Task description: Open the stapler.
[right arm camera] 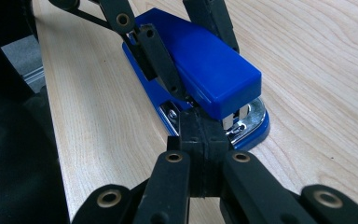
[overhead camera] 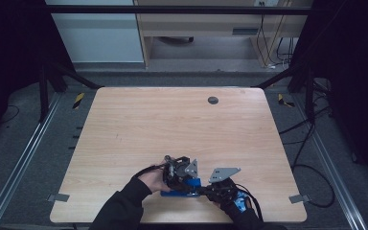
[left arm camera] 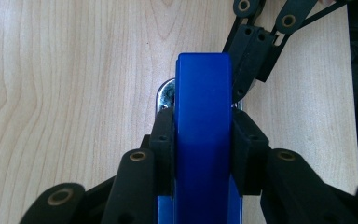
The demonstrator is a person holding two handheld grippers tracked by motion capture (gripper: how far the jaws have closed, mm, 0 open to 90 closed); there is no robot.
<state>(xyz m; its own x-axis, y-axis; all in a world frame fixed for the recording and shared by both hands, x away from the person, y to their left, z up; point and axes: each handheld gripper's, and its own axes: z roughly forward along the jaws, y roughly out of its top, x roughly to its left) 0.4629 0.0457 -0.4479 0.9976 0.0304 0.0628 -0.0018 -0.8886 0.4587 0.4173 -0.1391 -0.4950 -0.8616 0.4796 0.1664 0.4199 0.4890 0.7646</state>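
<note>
Stapler [right arm camera: 205, 70], blue, lying on wooden surface [overhead camera: 172, 124]. Left gripper [left arm camera: 204, 135] clamps its top arm; right gripper [right arm camera: 203, 135] pinched closed at the metal nose. Grasp achieved; lifting or pressing outstanding.

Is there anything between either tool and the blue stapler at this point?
Nothing visible. The left tool is clamped on both sides of the blue stapler, so no gap is left there. The right tool, jaws pressed together, sits at the stapler's front end, against its metal base; whether it pinches anything I cannot tell.
</note>
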